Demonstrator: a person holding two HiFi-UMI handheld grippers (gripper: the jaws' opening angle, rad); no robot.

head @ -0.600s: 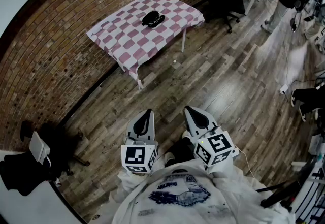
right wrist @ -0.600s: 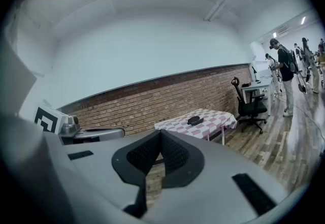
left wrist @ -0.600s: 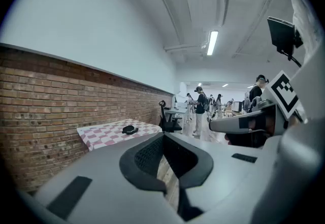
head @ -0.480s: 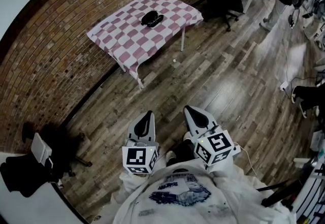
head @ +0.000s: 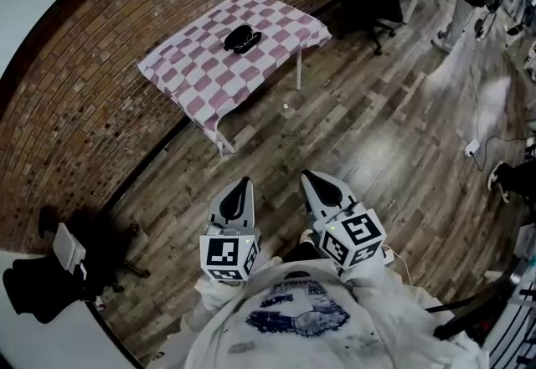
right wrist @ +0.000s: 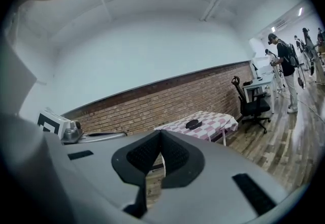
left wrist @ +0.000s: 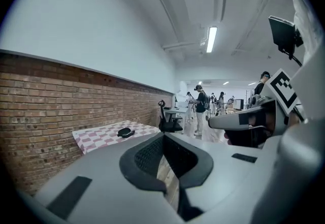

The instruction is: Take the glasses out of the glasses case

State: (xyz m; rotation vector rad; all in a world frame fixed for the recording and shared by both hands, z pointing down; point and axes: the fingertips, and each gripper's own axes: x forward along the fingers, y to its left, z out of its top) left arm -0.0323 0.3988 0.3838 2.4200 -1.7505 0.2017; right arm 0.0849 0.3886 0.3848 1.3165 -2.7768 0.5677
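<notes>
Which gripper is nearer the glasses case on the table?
Left, marginally. The glasses case lies far off, straight ahead of the left gripper; the right gripper is equally far back but offset rightward.

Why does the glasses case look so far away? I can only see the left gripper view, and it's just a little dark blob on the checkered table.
Observer: Because it is far. In the head view, a long stretch of wooden floor lies between the left gripper and the table, so the glasses case is probably out of reach from here.
Operator: Is my other gripper holding anything?
Observer: No. The right gripper view shows the right gripper with its jaws together and nothing between them.
</notes>
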